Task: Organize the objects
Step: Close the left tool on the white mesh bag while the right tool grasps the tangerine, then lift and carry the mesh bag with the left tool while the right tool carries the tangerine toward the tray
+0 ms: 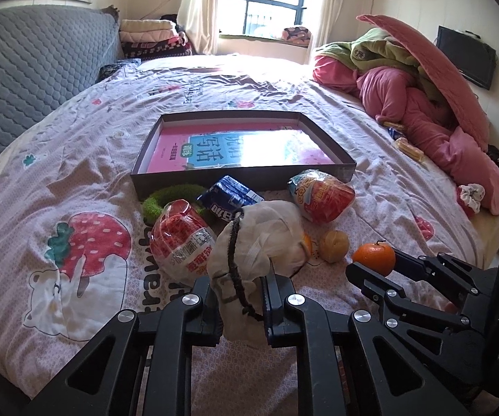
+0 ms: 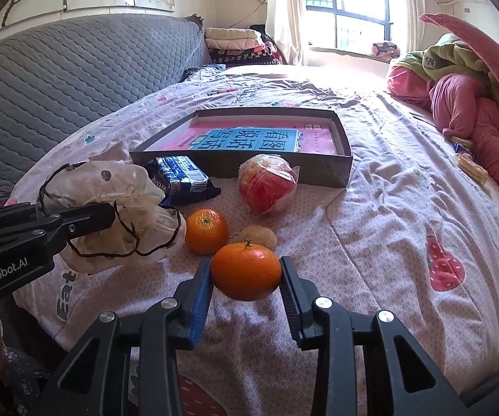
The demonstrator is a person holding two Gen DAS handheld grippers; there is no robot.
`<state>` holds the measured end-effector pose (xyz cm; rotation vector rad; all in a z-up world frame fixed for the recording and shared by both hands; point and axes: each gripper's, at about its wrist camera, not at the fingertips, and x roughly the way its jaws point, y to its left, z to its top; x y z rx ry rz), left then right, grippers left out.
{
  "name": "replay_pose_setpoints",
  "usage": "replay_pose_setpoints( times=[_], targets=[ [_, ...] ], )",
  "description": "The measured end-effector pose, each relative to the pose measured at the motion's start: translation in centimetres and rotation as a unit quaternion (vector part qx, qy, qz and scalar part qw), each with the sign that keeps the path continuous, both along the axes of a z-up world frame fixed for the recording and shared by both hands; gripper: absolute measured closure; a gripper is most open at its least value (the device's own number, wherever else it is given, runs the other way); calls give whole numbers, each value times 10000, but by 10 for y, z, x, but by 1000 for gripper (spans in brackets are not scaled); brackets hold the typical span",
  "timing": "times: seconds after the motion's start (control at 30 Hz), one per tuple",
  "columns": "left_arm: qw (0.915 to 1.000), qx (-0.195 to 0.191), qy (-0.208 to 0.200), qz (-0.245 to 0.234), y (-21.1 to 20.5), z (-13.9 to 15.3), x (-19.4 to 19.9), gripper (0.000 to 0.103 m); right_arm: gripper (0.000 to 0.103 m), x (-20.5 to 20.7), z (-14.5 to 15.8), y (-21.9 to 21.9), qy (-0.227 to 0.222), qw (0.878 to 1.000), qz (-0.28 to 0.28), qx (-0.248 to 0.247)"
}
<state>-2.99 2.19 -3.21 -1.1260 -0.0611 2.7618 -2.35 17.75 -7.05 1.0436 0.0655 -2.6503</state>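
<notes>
The left tongs [image 1: 240, 306] are clamped on a white cloth pouch [image 1: 256, 242] with a dark drawstring, held above the bed [image 1: 76, 159]. The right tongs [image 2: 246, 279] are closed on an orange [image 2: 246, 270], pads pressing both sides. On the bedspread just beyond lie a second orange [image 2: 206, 230], a small tan fruit [image 2: 259, 237], a blue snack packet [image 2: 180, 176] and a red bagged snack [image 2: 266, 187]. A second red bagged snack [image 1: 180, 239] lies left of the pouch, near a green fuzzy item [image 1: 166, 201]. Farther off rests a shallow dark box [image 1: 242, 176] containing a pink book [image 1: 242, 149].
</notes>
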Motion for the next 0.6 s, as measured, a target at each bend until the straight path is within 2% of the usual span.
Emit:
replay_pose_setpoints(
  times=[0.2, 0.6],
  targets=[
    [9999, 14, 172, -4, -1, 10, 5, 86, 65, 2, 6, 1, 125, 9999, -11, -53],
    [9997, -3, 253, 66, -2, 15, 3, 86, 65, 1, 19, -2, 403, 9991, 72, -109]
  ],
)
